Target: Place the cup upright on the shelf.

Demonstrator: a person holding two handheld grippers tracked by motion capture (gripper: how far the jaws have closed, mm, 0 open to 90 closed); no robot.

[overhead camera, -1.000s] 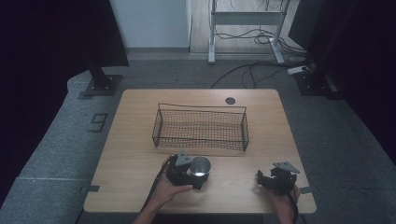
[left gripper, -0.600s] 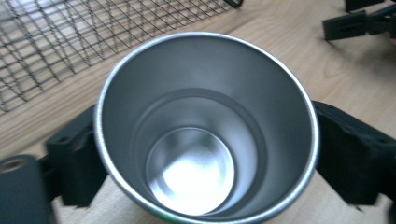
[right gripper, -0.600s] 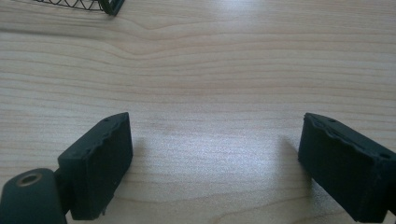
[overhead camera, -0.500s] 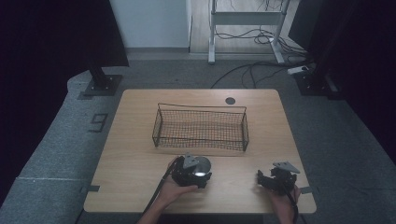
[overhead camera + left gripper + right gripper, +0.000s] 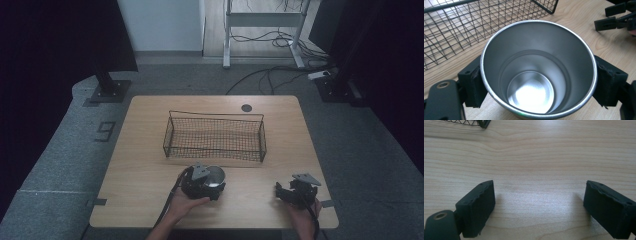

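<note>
Steel cup (image 5: 537, 72) standing upright on the wooden table (image 5: 150, 165), near the front edge and just in front of the wire basket (image 5: 215, 136), a little left of the basket's middle. Empty inside, bright at the bottom, mouth facing up toward the left gripper view.

Left gripper (image 5: 204, 184) closed on the cup — 2 black pads (image 5: 475, 86) pressed against opposite sides of the wall just under the rim, 1 at each side in the left gripper view. Jaws just been closing, with the cup between them. Left hand (image 5: 186, 205) wrapped around the gripper body from behind, cable trailing back off the table's front edge.

Right gripper (image 5: 292, 191) resting low over bare tabletop at the front right, well apart from the cup and from the basket. Jaws spread wide — nothing but wood grain between them in the right gripper view, with 1 corner of the basket at the top left of that view. Right hand (image 5: 302, 212) behind it, at the table's edge.

Basket empty, set across the middle of the table.
</note>
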